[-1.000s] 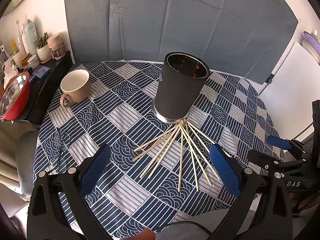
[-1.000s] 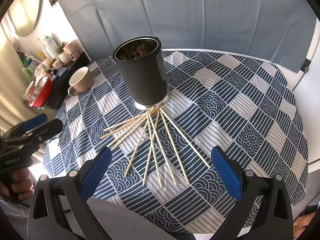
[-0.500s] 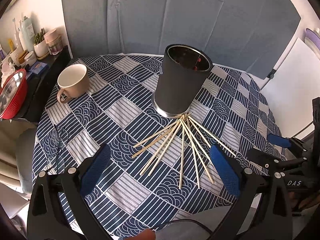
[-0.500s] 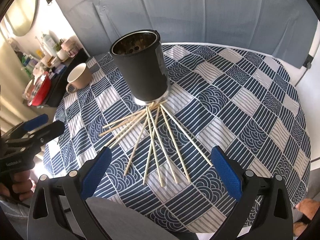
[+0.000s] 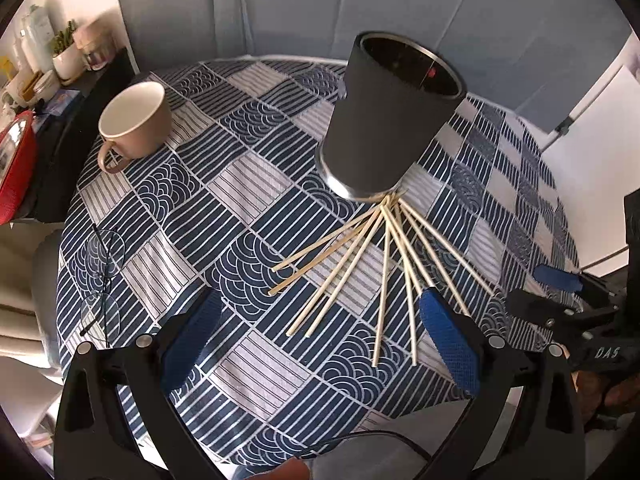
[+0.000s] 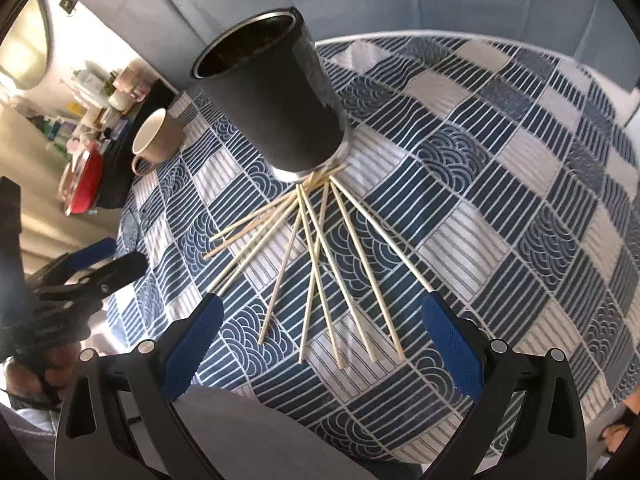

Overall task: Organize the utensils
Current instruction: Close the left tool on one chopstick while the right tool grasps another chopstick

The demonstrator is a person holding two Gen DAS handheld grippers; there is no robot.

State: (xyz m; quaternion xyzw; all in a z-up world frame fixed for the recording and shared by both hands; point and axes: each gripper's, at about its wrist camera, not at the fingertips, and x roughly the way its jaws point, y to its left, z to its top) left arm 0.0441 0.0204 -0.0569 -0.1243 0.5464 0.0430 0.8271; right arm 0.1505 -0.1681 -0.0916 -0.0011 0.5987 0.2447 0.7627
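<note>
In the left wrist view, the left gripper (image 5: pixel 318 336) hung above the near edge of the round table (image 5: pixel 256 376) with its blue-padded fingers (image 5: pixel 450 344) spread wide and nothing between them. A dark cylindrical holder (image 5: pixel 386 116) stood upright near the middle of the blue-and-white patterned cloth. From its base a bundle of wooden chopsticks (image 5: pixel 380 256) fanned out flat on the cloth toward the camera — their far ends bunched together against the holder's foot, their near ends splayed apart, some crossing. A beige mug (image 5: pixel 134 120) sat well to the left of the holder, and a pair of glasses (image 5: pixel 100 280) lay near the table's left edge. The right gripper (image 5: pixel 560 300) showed at the right edge of the frame, off the table's rim; its opening could not be judged from there.

In the right wrist view, the right gripper (image 6: pixel 318 336) also hovered over the near edge, its fingers (image 6: pixel 452 348) wide apart and empty. The chopsticks (image 6: pixel 320 256) spread below and between them, none touched. The holder (image 6: pixel 272 104) stood behind the fan, the mug (image 6: pixel 154 140) to its left. The left gripper (image 6: pixel 92 264) appeared at the left — its black fingers with blue pads seen side-on.
</note>
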